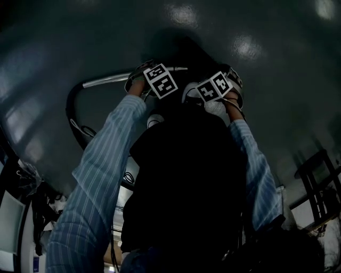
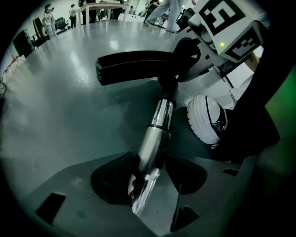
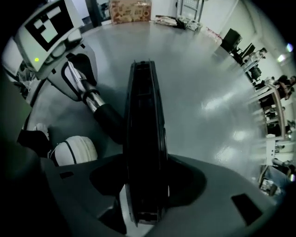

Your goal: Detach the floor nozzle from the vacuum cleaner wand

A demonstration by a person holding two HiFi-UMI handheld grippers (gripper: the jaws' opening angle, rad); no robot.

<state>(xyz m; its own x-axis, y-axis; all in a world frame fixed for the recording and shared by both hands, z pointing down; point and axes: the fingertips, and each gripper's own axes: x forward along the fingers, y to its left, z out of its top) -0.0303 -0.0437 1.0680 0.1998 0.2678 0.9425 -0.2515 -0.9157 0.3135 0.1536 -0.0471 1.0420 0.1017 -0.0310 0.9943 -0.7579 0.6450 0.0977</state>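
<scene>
The chrome wand (image 2: 156, 127) runs up between my left gripper's (image 2: 148, 185) jaws to a black neck that joins the black floor nozzle (image 2: 134, 65). Those jaws stand open around the wand, and a thin gap shows on its right side. My right gripper (image 3: 145, 190) is shut on the floor nozzle (image 3: 144, 134), which fills the space between its jaws and stands on edge. From there the wand (image 3: 95, 102) slants off to the left, under the left gripper's marker cube (image 3: 46, 23). In the head view both grippers, left (image 1: 160, 80) and right (image 1: 216, 88), hang close together over the floor.
The wand (image 1: 106, 80) leads left into a black hose (image 1: 72, 106) looping on the glossy grey floor. A white shoe (image 2: 208, 118) stands right beside the wand. People and tables (image 2: 92, 9) are far off, boxes (image 3: 129, 9) line the far wall, and a black stand (image 1: 319, 176) is at the right.
</scene>
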